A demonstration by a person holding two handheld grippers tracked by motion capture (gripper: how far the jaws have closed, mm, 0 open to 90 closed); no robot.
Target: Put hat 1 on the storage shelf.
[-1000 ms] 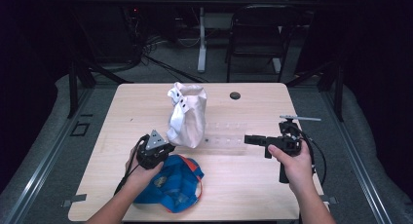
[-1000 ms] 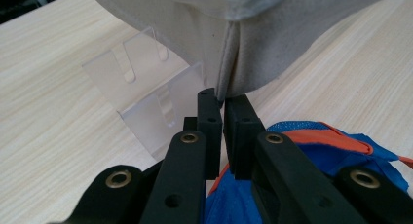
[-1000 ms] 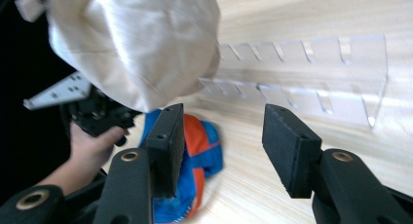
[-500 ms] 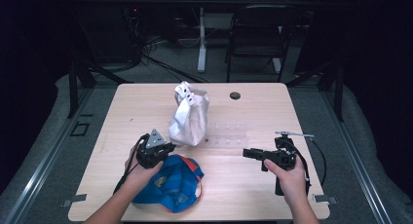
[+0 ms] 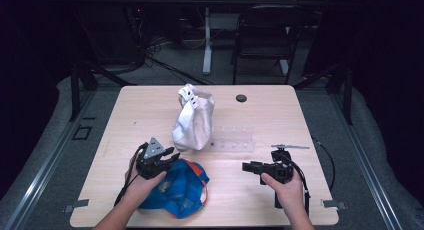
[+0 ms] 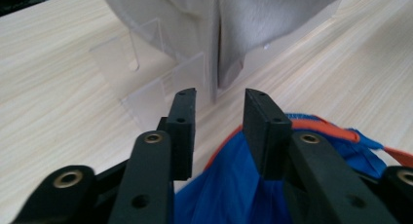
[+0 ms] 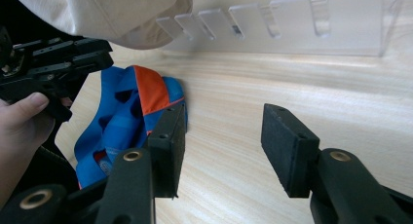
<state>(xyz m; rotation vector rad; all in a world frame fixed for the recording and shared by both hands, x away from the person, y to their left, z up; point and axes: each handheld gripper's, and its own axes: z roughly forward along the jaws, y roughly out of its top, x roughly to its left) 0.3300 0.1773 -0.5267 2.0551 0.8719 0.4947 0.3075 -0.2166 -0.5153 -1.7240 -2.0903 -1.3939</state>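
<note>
A blue and orange cap (image 5: 181, 190) lies crumpled on the table's near left. My left gripper (image 5: 171, 155) rests on its far edge; its jaws have just been opening. In the left gripper view the gripper (image 6: 220, 95) stands open, and the cap's blue cloth (image 6: 229, 190) lies low between the jaws, unpinched. A white cap (image 5: 192, 121) hangs over a clear acrylic rack (image 5: 235, 140) at mid-table. My right gripper (image 5: 246, 166) is low over the table, pointing left at the blue cap (image 7: 126, 117). It (image 7: 225, 112) is open over bare wood.
A small black disc (image 5: 241, 98) lies near the far edge of the wooden table (image 5: 145, 110). The white cap (image 6: 253, 19) and rack (image 6: 146, 92) stand just beyond my left jaws. A chair (image 5: 265, 35) stands behind the table.
My right gripper has sunk toward the tabletop and come nearer the front edge. The left hand has stayed on the blue cap.
</note>
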